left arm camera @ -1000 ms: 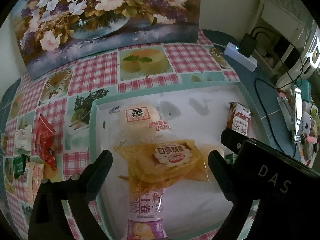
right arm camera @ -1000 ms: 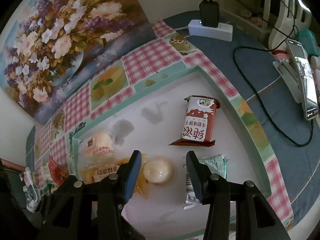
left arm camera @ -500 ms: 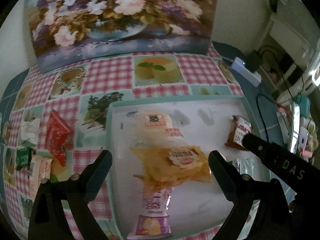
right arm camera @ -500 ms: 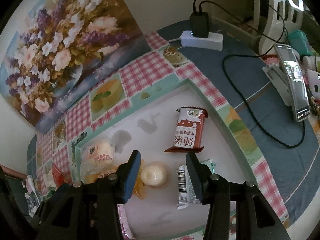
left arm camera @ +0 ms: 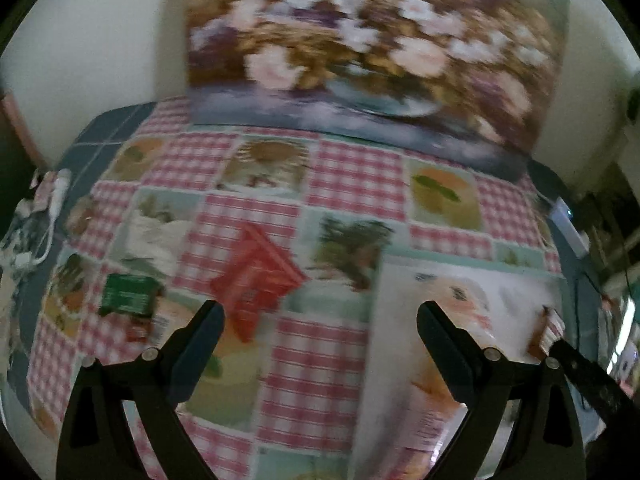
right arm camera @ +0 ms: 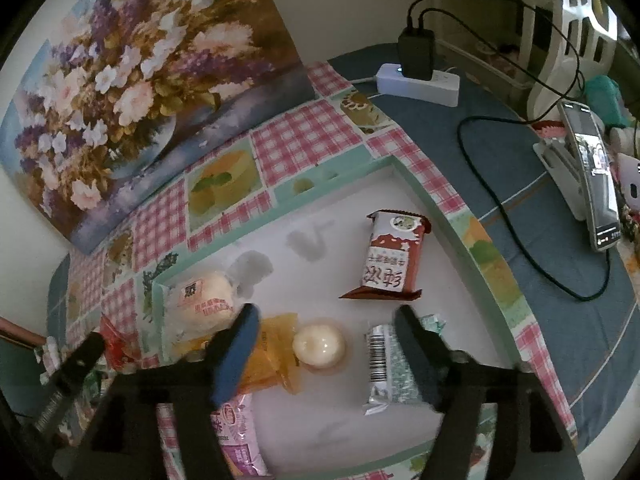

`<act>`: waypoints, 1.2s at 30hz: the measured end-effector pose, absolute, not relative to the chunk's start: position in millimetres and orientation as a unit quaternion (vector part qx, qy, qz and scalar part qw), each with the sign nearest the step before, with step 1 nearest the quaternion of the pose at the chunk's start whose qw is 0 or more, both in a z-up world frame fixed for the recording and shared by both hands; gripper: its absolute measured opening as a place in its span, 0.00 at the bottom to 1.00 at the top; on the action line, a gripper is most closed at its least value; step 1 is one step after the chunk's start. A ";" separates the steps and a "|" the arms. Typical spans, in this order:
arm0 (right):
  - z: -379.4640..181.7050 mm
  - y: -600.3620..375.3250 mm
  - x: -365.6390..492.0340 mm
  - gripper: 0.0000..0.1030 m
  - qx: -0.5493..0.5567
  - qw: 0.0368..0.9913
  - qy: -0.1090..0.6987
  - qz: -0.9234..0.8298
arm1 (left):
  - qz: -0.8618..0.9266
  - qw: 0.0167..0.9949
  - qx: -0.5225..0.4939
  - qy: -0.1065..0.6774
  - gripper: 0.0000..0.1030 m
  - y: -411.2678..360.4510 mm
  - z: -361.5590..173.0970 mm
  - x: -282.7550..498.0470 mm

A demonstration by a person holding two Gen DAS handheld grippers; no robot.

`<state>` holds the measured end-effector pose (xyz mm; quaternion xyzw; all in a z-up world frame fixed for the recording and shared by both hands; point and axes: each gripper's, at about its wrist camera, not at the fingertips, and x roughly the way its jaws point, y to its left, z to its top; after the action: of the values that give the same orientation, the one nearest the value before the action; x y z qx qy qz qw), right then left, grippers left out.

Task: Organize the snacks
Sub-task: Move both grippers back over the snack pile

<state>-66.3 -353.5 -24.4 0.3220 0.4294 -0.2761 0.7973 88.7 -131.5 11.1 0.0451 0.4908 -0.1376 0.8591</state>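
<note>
The right gripper, jaws just opening wide, is releasing the round bun in the tray; the left gripper, empty and open, is probably heading next for the red packet beside the tray.

Glossy plastic-film brown-white snack wrapper; crinkly clear yellow film pouch; smooth shiny cream round jelly cup; smooth checked vinyl-look tablecloth; matt black plastic gripper fingers.
</note>
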 end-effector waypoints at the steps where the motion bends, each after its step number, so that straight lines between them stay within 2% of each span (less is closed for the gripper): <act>1: -23.9 -350.8 -64.5 0.83 0.319 0.801 0.428 -0.272 | -0.129 0.862 0.043 0.489 0.94 -125.4 12.1 91.8; 5: -19.6 -338.5 -57.9 1.00 0.307 0.817 0.415 -0.257 | -0.108 0.868 0.037 0.483 0.94 -106.8 14.8 99.3; 14: -13.5 -324.0 -53.7 1.00 0.315 0.836 0.383 -0.234 | -0.091 0.871 -0.008 0.483 0.94 -69.1 18.5 112.4; 36: -17.4 -276.4 -17.8 1.00 0.285 0.853 0.384 -0.209 | -0.014 0.883 -0.088 0.460 0.94 61.2 12.0 155.8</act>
<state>-17.8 -276.4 -17.4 0.2854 0.3838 -0.2095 0.8528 155.8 61.2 12.0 -0.0882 0.4599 -0.0143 0.8834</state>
